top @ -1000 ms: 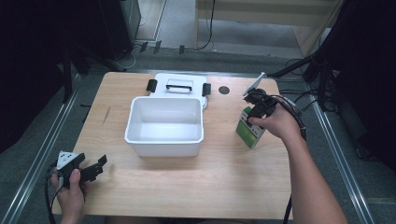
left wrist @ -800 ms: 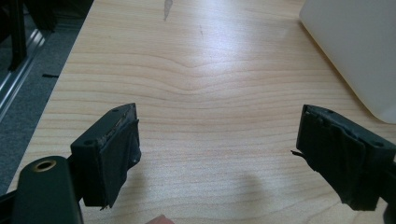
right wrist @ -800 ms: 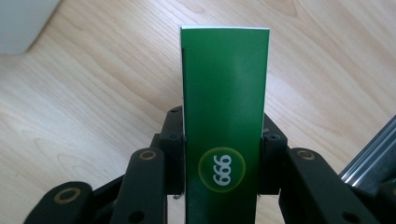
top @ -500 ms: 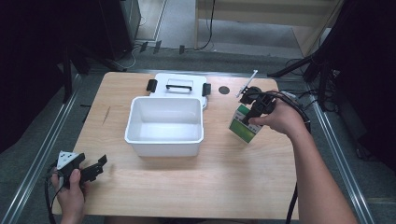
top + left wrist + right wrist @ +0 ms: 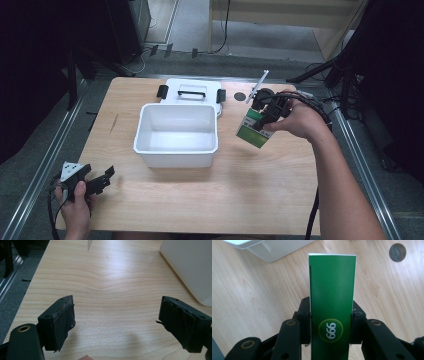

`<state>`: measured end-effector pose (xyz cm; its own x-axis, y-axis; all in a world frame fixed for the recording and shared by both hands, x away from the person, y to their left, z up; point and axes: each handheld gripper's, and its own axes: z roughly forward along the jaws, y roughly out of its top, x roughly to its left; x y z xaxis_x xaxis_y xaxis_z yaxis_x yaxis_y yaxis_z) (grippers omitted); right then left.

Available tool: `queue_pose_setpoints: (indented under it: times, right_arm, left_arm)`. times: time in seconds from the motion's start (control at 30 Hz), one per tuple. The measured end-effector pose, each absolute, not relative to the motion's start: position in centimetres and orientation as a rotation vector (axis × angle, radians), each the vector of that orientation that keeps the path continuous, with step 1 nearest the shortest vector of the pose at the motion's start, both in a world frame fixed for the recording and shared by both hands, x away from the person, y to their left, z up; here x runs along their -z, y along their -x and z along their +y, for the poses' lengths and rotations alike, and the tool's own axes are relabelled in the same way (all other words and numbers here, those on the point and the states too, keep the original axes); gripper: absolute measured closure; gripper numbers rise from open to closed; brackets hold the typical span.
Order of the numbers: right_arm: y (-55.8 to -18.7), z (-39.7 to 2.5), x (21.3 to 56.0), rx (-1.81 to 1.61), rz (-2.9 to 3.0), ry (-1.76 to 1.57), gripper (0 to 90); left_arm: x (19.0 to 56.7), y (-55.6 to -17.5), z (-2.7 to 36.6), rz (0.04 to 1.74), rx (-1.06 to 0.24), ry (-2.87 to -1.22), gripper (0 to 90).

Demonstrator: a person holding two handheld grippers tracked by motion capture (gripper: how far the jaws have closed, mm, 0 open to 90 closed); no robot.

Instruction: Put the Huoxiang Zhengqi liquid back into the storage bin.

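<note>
My right gripper [image 5: 264,118] is shut on a green and white box [image 5: 253,129], held tilted above the table just right of the white bin [image 5: 176,150]. In the right gripper view the green box [image 5: 332,297] with a round "666" mark sits clamped between both jaws, and my right gripper [image 5: 330,326] is above the wood with the bin's corner [image 5: 272,247] at the upper left. My left gripper [image 5: 97,181] rests at the table's front left corner, open, nothing between its jaws. In the left gripper view my left gripper [image 5: 116,325] faces bare wood, the bin's wall [image 5: 190,267] at the right.
The bin's white lid [image 5: 190,91] with black latches and a handle lies flat behind the bin. A round cable hole [image 5: 240,96] sits in the tabletop near the back, also visible as a hole [image 5: 397,252] in the right gripper view. Metal rails run along both table sides.
The right gripper has carried the green box leftward, closer to the bin. The left gripper has stayed still.
</note>
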<state>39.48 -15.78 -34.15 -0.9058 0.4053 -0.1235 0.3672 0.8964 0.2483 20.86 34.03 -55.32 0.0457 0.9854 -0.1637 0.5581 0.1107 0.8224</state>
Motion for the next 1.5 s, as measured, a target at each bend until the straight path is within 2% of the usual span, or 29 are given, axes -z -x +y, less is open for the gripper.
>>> queue_pose_setpoints:
  times: [0.67,1.07,1.5]
  right_arm:
    - [-38.4,-14.6,30.3,-0.424,2.877,-0.261,63.9]
    - [-38.2,-13.0,27.8,-0.446,2.856,-0.201,64.1]
    - [-38.1,-10.1,26.6,-0.5,2.856,-0.146,64.2]
  left_arm:
    - [55.3,-20.9,34.0,1.612,-0.692,-1.544,14.5]
    - [55.3,-20.9,34.1,1.615,-0.686,-1.541,14.5]
    - [55.3,-20.9,34.1,1.614,-0.686,-1.534,14.5]
